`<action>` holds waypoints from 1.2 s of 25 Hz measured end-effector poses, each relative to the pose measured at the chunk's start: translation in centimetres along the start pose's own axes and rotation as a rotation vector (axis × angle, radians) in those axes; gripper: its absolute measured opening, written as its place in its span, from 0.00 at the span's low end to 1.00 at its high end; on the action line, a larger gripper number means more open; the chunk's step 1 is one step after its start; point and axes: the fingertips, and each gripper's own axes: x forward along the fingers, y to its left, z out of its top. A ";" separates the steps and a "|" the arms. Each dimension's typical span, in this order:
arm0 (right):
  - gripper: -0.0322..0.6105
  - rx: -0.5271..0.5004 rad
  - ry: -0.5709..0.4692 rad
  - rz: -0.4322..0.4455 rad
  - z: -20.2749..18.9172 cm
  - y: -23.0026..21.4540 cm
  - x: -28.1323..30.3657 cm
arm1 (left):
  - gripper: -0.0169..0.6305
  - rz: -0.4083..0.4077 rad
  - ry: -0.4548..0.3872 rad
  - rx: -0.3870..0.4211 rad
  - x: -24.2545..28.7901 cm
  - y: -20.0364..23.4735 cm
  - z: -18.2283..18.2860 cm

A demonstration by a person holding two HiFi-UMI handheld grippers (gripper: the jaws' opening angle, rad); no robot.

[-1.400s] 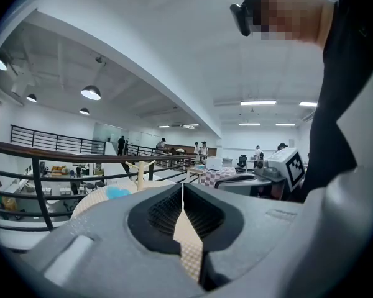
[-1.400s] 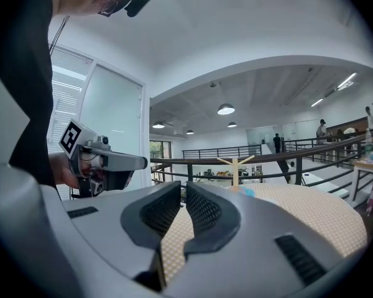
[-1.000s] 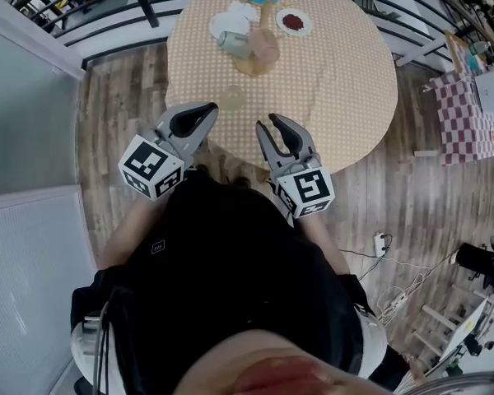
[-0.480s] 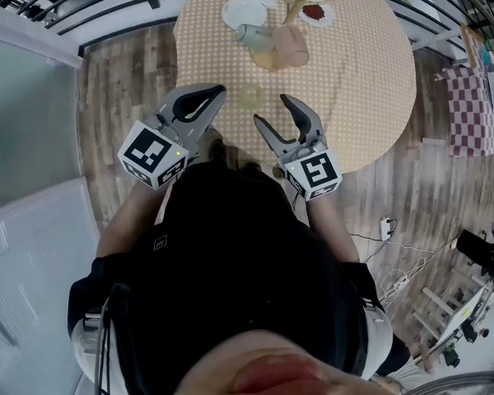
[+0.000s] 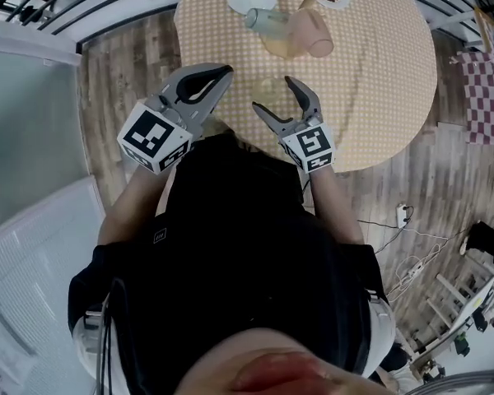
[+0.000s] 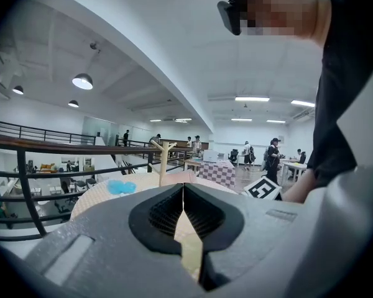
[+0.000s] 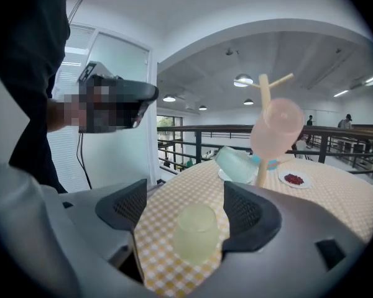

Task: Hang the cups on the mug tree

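The right gripper (image 5: 272, 95) has just opened wide, with the yellow cup (image 7: 196, 231) between its jaws on the tabletop (image 5: 370, 64); the left gripper (image 5: 222, 74) is closed, empty

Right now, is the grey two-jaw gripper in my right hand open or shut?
Open. The right gripper, jaws just opened wider, straddles the pale yellow translucent cup without pressing it.

Head view: overhead, steeply down past left gripper (image 5: 222, 72) and right gripper (image 5: 272, 95) to table (image 5: 379, 81). Gripper views: low, near-level along jaws; both share mug tree (image 7: 263, 89) ahead.
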 end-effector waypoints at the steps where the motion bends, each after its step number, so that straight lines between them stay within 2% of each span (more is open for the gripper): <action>1: 0.64 0.000 0.018 -0.006 -1.1 -0.3 0.7 | 0.04 0.003 -0.001 -0.002 0.0 0.2 -0.3; 6: 0.64 -0.021 0.062 -0.030 -4.8 -0.9 3.0 | 0.04 0.003 0.016 -0.021 0.1 0.2 -1.4; 15: 0.63 -0.021 0.165 -0.054 -8.5 -1.8 5.0 | 0.04 0.016 0.035 0.005 0.3 0.3 -0.1; 16: 0.59 -0.019 0.167 -0.057 -8.6 -1.9 5.2 | 0.04 0.020 0.044 0.006 0.2 0.4 -0.1; 24: 0.58 0.065 0.148 -0.093 -7.7 -2.5 4.5 | 0.04 0.031 0.084 0.033 -1.2 1.0 2.4; 30: 0.58 0.094 0.137 -0.151 -5.7 -3.1 0.9 | 0.04 -0.030 0.098 0.039 -0.3 -0.6 3.8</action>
